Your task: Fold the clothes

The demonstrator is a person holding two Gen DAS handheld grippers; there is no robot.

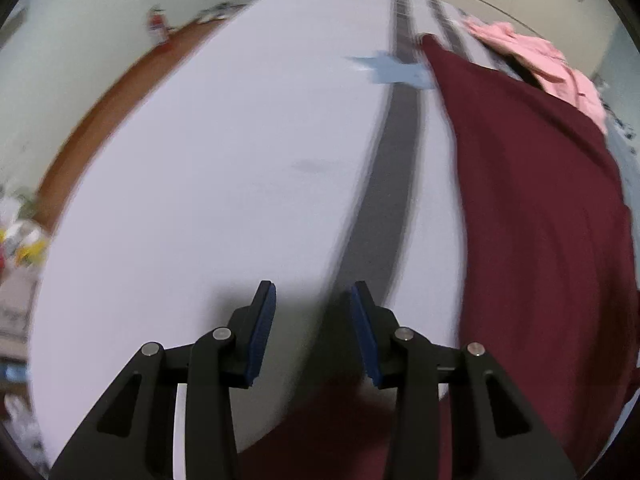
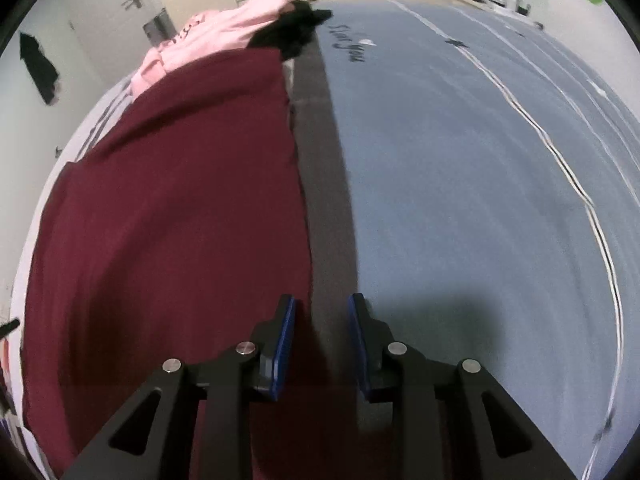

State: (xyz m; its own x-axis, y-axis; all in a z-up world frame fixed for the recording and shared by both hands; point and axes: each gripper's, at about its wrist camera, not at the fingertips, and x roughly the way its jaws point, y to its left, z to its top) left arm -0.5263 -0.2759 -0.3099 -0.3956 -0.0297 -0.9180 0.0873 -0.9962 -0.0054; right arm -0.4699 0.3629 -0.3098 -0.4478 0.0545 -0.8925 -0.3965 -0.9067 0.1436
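A dark red garment lies spread on the bed, filling the right side of the left wrist view and the left side of the right wrist view. My left gripper is open above the pale sheet and a grey stripe, left of the garment's edge, with nothing between its blue pads. My right gripper is open over the grey stripe just past the garment's right edge, and holds nothing. Both views are blurred.
A pink garment and a black one lie bunched at the far end of the bed. The bed sheet is blue-grey with printed writing; in the left wrist view the sheet looks pale. A brown floor borders the bed.
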